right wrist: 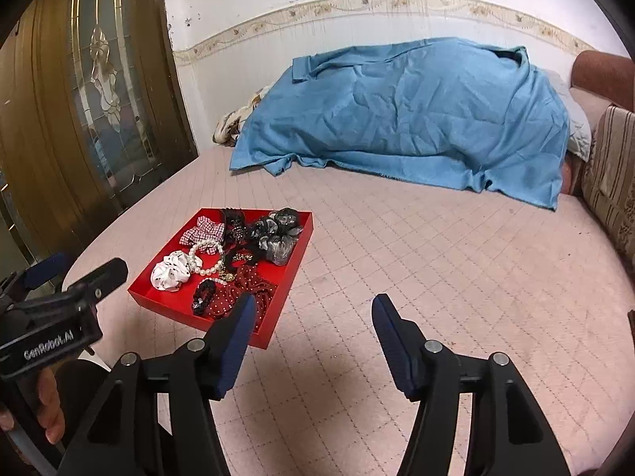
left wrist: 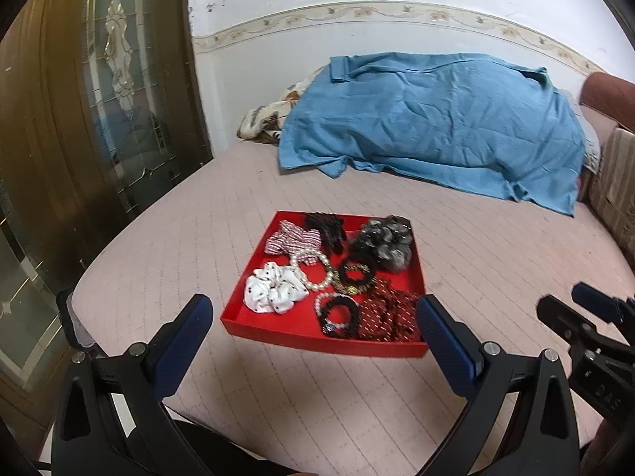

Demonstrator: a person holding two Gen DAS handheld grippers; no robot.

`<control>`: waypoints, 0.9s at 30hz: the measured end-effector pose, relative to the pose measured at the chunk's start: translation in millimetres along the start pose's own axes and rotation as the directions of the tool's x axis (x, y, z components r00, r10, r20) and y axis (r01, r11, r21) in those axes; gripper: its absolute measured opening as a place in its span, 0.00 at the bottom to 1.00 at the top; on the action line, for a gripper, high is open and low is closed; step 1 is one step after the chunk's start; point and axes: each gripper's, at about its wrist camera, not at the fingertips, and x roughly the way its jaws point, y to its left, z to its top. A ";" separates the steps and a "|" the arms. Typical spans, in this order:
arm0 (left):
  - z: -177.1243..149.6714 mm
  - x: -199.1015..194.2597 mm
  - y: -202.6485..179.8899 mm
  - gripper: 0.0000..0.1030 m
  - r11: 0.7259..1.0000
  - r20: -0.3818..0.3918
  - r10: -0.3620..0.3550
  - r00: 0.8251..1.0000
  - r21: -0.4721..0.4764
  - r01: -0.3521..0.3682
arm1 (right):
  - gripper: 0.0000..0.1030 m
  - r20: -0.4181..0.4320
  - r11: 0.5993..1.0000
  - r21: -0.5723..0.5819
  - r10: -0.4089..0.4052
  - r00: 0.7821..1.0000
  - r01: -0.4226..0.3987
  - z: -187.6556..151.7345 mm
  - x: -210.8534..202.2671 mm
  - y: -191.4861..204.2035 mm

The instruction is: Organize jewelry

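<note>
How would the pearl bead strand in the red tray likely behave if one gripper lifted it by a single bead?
The pearl strand would probably droop limply, since it lies in a loose curve. Its smooth round beads may slip. It overlaps neighbouring scrunchies, so it might drag them.

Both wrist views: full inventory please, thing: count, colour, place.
tray: 1, red, on bed near front edge
scrunchies: several; white dotted, red-white checked, dark red dotted, grey-black, all in tray
pearl strand: 1, white, tray middle
beaded bands: black, tray front
bedcover: 1, pink
sheet: 1, blue, draped at bed's far end
door: brown, left
left claw: open, empty
right claw: open, empty
</note>
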 end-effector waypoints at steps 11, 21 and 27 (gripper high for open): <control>-2.1 -15.6 -3.9 0.99 0.999 0.022 -0.038 0.999 0.015 0.038 | 0.67 0.034 0.999 -0.024 -0.029 0.999 0.030 -1.0 -9.8 6.2; -8.7 -1.4 3.2 0.99 0.999 -0.009 -0.054 0.998 0.001 0.054 | 0.68 -0.001 0.998 -0.046 -0.049 0.999 0.049 -4.1 2.1 11.5; -11.9 9.3 8.5 0.99 0.999 -0.033 -0.054 0.998 -0.009 0.054 | 0.68 -0.022 0.997 -0.063 -0.051 0.998 0.050 -5.1 10.6 16.7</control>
